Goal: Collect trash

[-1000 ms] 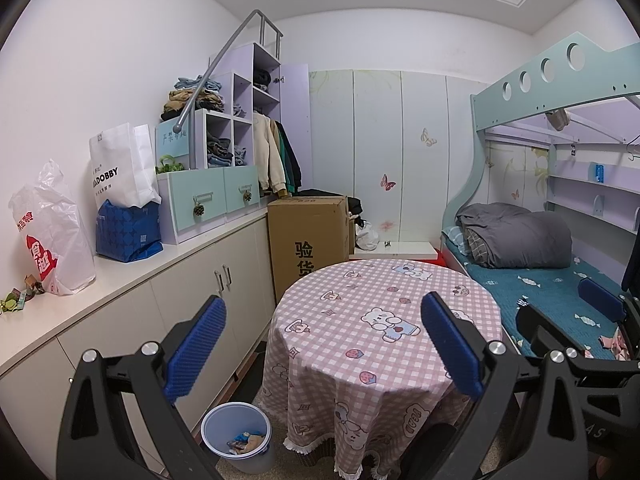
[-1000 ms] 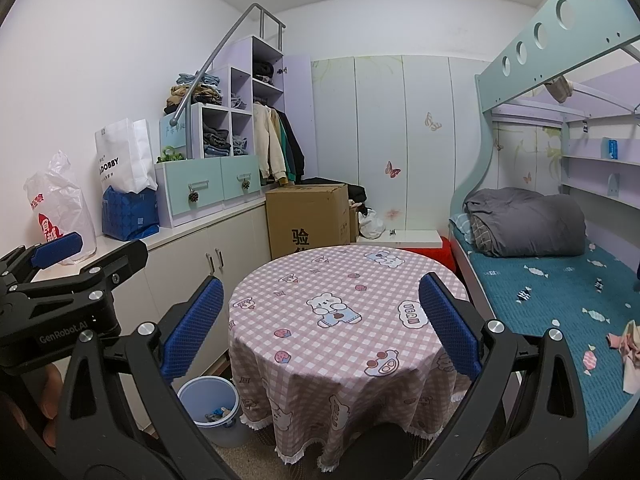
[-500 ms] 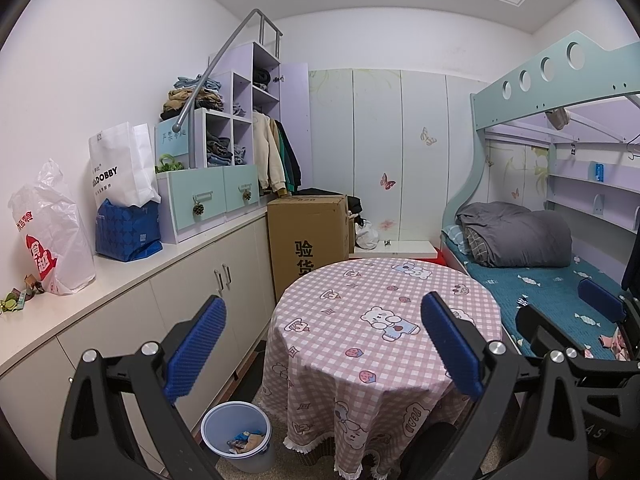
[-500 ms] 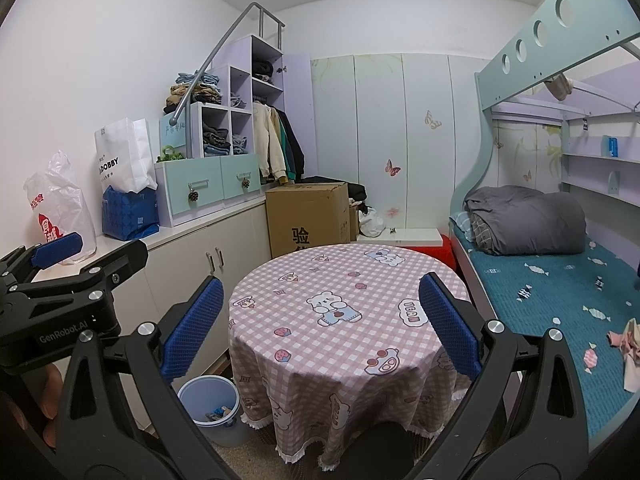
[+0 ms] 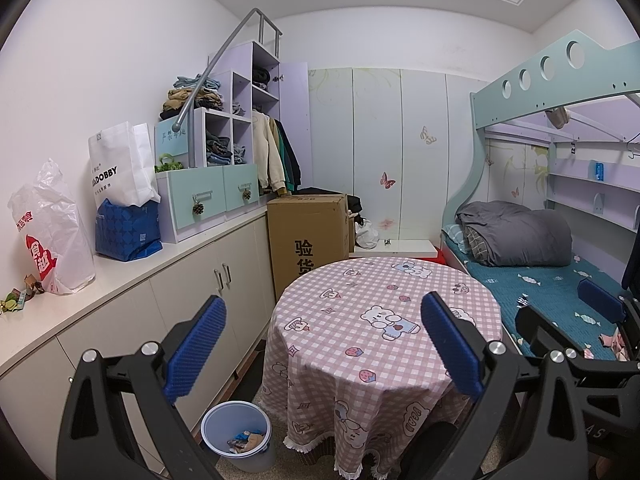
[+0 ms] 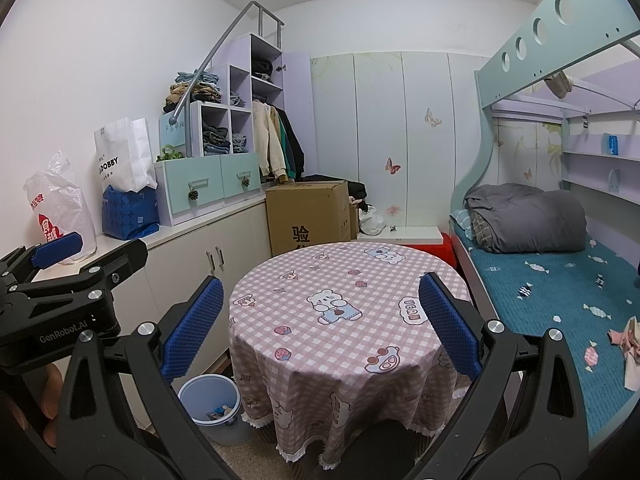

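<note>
Right wrist view: the right gripper [image 6: 320,324] has its blue fingers [image 6: 448,324] spread wide on nothing, hovering above the checked tablecloth [image 6: 340,332]. Likewise the left gripper [image 5: 320,344] gapes empty. Trash lies well apart: crumpled pinkish scraps [image 6: 630,344] on the teal bed [image 6: 540,292], probably paper or wrapper, light and soft, best pinched at a raised fold. Small wrappers [image 5: 16,300] sit on the counter [image 5: 120,280]. A bin [image 5: 236,436] stands beside the table.
</note>
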Tool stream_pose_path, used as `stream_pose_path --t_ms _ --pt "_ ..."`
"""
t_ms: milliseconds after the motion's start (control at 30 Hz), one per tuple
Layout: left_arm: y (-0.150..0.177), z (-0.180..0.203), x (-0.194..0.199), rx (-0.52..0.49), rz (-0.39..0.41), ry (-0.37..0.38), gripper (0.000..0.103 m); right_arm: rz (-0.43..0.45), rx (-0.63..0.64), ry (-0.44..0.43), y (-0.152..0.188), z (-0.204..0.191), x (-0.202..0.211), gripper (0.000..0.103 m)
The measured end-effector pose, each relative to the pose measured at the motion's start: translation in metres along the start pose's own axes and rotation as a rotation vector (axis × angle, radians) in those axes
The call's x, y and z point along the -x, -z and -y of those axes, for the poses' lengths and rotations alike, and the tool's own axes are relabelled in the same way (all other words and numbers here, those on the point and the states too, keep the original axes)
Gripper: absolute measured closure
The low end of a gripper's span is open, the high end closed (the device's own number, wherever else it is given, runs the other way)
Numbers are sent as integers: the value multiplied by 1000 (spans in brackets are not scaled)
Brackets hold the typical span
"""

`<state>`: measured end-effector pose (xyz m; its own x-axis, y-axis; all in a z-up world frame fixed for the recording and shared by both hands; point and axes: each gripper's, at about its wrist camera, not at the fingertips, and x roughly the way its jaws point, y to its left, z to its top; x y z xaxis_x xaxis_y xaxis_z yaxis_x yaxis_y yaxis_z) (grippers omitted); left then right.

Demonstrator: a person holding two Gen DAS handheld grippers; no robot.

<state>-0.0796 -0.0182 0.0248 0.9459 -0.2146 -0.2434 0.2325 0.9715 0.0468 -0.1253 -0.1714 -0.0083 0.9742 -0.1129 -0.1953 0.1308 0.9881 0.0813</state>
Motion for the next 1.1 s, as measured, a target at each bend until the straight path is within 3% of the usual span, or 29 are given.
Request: stream_pose_path --t_ms 1100 --pt "5 -2 0 -3 -3 3 7 -6 -2 -2 0 0 -4 7"
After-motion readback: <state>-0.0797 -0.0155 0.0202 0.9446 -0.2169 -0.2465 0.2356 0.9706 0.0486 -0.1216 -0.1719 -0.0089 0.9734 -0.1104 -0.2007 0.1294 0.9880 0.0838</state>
